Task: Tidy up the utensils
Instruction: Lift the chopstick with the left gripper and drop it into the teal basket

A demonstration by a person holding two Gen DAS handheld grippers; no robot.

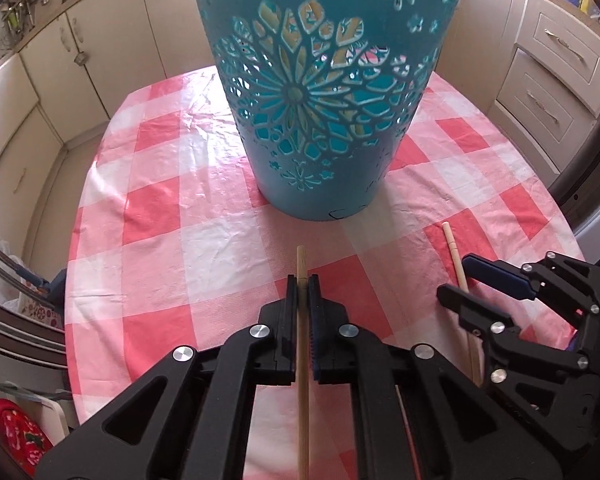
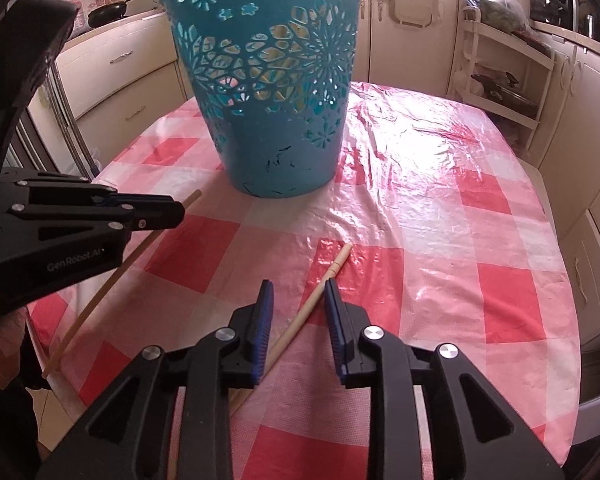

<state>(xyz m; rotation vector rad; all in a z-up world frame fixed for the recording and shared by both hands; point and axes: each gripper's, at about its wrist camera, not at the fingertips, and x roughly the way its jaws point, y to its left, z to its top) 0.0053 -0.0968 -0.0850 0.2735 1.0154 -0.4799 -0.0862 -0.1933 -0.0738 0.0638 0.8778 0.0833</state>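
Left gripper (image 1: 302,280) clamped thin wooden chopstick (image 1: 301,264) before teal flower-cut plastic basket (image 1: 320,92). Right gripper (image 2: 298,286) apart around second chopstick (image 2: 328,276). Next: pinch, drop both inside basket.

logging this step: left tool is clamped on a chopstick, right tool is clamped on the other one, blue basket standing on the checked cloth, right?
One slip: the right tool is open, not clamped. The right wrist view shows the second chopstick lying between its pads. The left tool does clamp its chopstick, and the blue basket stands on the checked cloth.
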